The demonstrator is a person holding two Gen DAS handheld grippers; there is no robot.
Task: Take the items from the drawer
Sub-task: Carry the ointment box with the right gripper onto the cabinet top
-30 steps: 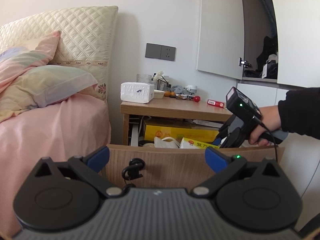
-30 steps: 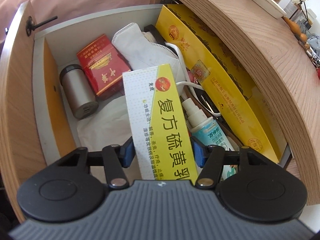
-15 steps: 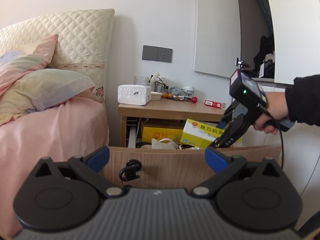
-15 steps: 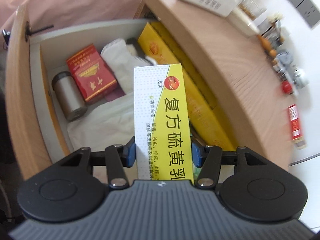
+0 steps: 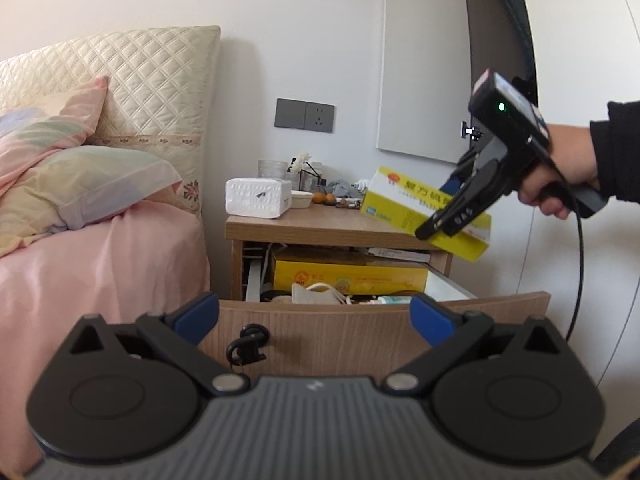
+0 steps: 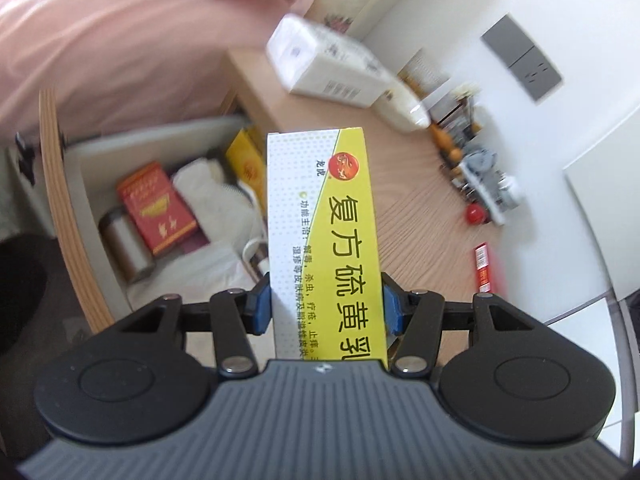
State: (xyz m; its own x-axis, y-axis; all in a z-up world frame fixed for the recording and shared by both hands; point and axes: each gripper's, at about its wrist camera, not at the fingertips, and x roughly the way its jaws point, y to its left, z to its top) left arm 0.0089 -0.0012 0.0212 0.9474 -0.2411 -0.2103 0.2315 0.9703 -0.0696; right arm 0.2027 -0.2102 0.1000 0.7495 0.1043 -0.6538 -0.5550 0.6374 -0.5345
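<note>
Bed [image 5: 100, 248]: pink-sheeted, flush against the left side of the nightstand.
Nightstand tabletop [image 5: 320, 226]: carries a white tissue box [image 5: 258, 197], a red ball [image 6: 475, 213] and small clutter along the wall; bare wood shows near the front edge.
Drawer [image 5: 360, 330]: pulled open below the tabletop, holding a long yellow box [image 5: 348, 276], a red cigarette pack [image 6: 156, 208], a silver canister [image 6: 126, 250], a face mask [image 5: 316, 294] and a tube.
Ointment box [image 6: 326, 240]: yellow and white, clear of the drawer, held in the air tilted above the tabletop's right front corner.
Right claw [image 6: 325, 307]: pinching the ointment box by its long sides, blue pads flat against the card, a person's hand [image 5: 560, 176] on the handle.
Left claw [image 5: 314, 314]: spread wide and holding nothing, facing the drawer front just above its ring pull [image 5: 248, 344].
Doing it well: carry the ointment box over the bare wood away from the clutter, level it, lower until its face rests flat, then let the pads part; thin card dents, so squeeze no harder.
</note>
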